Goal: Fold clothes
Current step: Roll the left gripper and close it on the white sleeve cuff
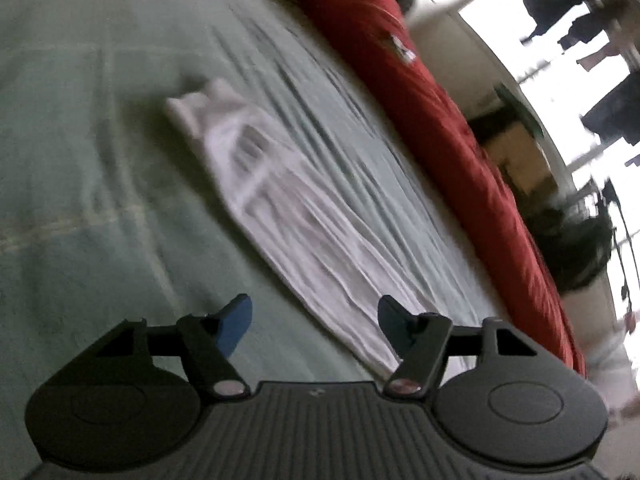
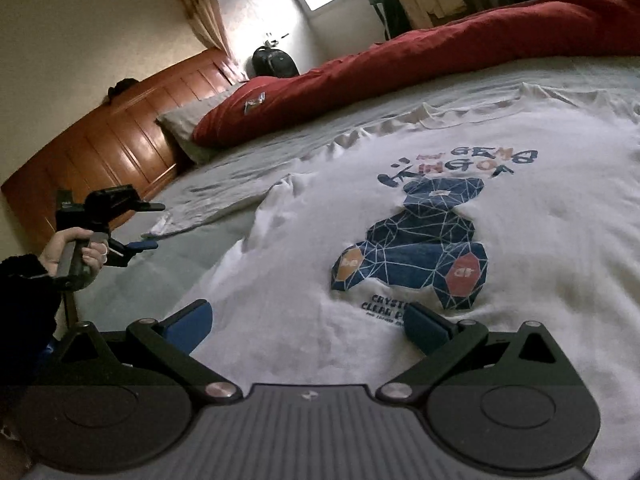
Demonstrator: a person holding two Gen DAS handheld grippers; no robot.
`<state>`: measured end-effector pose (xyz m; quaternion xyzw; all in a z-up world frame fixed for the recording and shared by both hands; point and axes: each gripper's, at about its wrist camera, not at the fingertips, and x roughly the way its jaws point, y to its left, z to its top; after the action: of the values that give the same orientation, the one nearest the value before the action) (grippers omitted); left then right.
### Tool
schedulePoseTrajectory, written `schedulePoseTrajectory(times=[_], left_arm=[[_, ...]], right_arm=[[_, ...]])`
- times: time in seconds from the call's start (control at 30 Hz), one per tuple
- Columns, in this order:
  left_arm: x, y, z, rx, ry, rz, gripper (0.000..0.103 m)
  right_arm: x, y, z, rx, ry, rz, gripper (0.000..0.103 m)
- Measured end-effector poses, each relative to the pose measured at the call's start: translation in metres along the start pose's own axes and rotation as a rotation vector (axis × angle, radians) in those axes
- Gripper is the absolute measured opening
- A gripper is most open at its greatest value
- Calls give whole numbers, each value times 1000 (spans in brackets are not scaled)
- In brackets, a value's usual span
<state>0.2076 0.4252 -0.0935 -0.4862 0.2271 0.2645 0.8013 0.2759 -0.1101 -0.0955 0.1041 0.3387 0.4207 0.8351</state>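
Observation:
A white T-shirt [image 2: 400, 208] with a blue bear print lies spread flat on the pale green bed sheet [image 2: 168, 280]. My right gripper [image 2: 308, 322] hovers low over its near hem, open, with only cloth beneath the blue pads. A narrow folded white garment [image 1: 296, 216] lies further left on the sheet, and in the right wrist view this folded garment [image 2: 208, 204] looks grey. My left gripper [image 1: 314, 316] is open at its near end, which lies by the right-hand finger without being pinched. A hand holds the left gripper [image 2: 149, 226] at the bed's left side.
A red duvet [image 2: 440, 56] lies bunched along the far side of the bed, with a grey pillow [image 2: 180, 124] and a wooden headboard [image 2: 100, 144] beyond it. A black bag [image 2: 274, 62], a green chair with a cardboard box [image 2: 432, 0] and a bright window stand behind.

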Motion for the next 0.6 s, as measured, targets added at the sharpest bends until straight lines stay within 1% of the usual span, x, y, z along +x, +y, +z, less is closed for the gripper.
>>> schedulePoseTrajectory(times=[0.03,0.13,0.2,0.27,0.43,0.6], left_arm=[[3,5,1,-17,-10,-2,62],[11,19,5,-67,-43,-18,60],[17,22,6,-80,-60,-22,56],[22,23,9,-72,-74,-16,54],[34,28,22,-93,-116,-31,53],[46,33,34,-152,-151,-57,53]], right_arm=[[1,2,-1,-14,1,-7,103],[5,6,-2,-50,3,-24,103],[5,7,-3,-54,1,-25,103],[5,5,-3,-48,-2,-19,103],[6,2,-3,-40,-10,-9,103],[6,1,-4,-42,-16,-5,103]])
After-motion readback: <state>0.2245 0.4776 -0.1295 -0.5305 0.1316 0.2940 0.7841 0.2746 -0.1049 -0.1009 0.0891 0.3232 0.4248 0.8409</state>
